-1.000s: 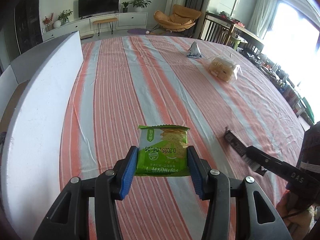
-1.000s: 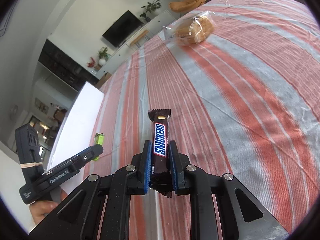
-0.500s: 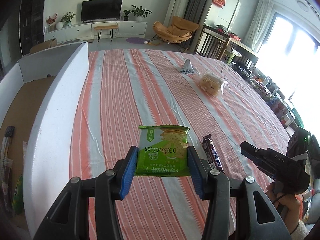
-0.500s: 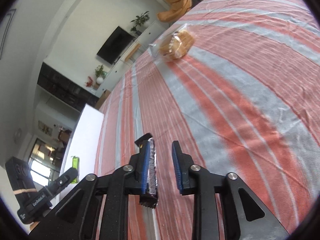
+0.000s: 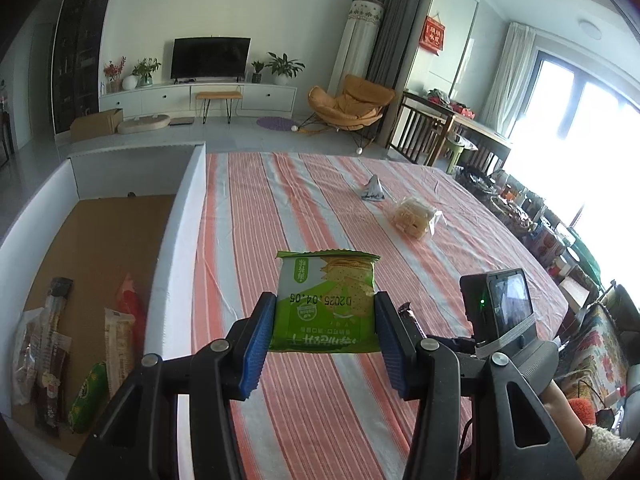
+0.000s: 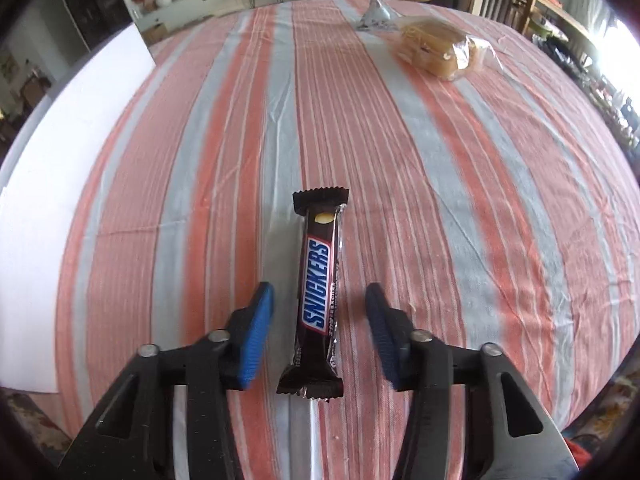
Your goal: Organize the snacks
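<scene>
My left gripper [image 5: 325,312] is shut on a green cracker packet [image 5: 326,304] and holds it above the striped tablecloth, to the right of a white box [image 5: 176,248] with several snacks [image 5: 52,352] inside. My right gripper [image 6: 319,306] is open. A Snickers bar [image 6: 318,288] lies on the cloth between its fingers, apart from both pads. The bar's end also shows in the left wrist view [image 5: 408,314], behind the right finger.
A clear bag of pastries [image 6: 436,46] [image 5: 414,220] and a small grey pyramid packet [image 6: 374,14] [image 5: 374,188] lie farther along the table. The white box wall [image 6: 76,168] stands left of the Snickers. Chairs and clutter stand beyond the table's right edge.
My right gripper opened and let the Snickers bar drop onto the cloth, then levelled out. My left gripper rose with the green packet, so the box's inside came into view.
</scene>
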`<state>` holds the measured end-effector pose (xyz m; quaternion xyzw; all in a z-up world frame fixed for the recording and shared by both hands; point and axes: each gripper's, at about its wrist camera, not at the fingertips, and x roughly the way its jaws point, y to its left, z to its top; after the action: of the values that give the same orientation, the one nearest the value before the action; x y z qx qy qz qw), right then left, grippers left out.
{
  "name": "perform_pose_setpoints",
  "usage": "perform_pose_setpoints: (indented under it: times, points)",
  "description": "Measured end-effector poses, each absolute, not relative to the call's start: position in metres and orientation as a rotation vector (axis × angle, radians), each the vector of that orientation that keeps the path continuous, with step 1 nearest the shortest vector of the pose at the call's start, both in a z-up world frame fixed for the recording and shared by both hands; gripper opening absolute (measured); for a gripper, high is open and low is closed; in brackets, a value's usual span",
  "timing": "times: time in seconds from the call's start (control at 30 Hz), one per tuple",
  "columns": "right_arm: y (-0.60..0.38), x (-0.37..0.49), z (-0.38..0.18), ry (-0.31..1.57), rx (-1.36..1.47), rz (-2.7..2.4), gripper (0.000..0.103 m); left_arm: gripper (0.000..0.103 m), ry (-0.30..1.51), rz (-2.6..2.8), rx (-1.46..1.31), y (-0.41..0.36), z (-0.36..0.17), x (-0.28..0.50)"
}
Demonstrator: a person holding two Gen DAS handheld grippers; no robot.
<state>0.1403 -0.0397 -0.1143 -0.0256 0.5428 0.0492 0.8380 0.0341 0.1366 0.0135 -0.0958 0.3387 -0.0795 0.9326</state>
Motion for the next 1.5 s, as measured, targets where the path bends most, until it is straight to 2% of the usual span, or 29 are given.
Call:
perform_pose_setpoints:
  times: [0.43,0.77,1.07,1.37,1.4,1.43,1.47,1.5]
  points:
    - [-0.08,0.115,-0.071,1.086,0.352,0.261,0.017,0.049,0.646,-0.14,-0.25,0.171,0.045,0.009]
    - [-0.014,0.108,0.01,0.966,0.42,0.509,0.017,0.049,0.598,-0.005,-0.232,0.225,0.065,0.008]
    - [0.096,0.116,0.046,0.948,0.316,0.713,0.018,0.049,0.662,0.236,-0.248,0.314,0.035,0.004]
    - [0.183,0.122,0.022,0.947,0.17,0.785,0.018,0.05,0.747,0.461,-0.214,0.361,-0.02,0.004]
    - [0.187,0.123,0.018,0.939,0.165,0.788,0.024,0.053,0.751,0.485,-0.206,0.361,-0.024,0.006]
    - [0.188,0.124,0.013,0.942,0.153,0.773,0.036,0.064,0.756,0.491,-0.206,0.361,-0.028,0.007]
    - [0.188,0.125,0.011,0.949,0.148,0.759,0.047,0.085,0.763,0.498,-0.211,0.362,-0.032,0.008]
    - [0.183,0.124,0.008,0.944,0.143,0.745,0.06,0.092,0.764,0.509,-0.217,0.363,-0.035,0.008]
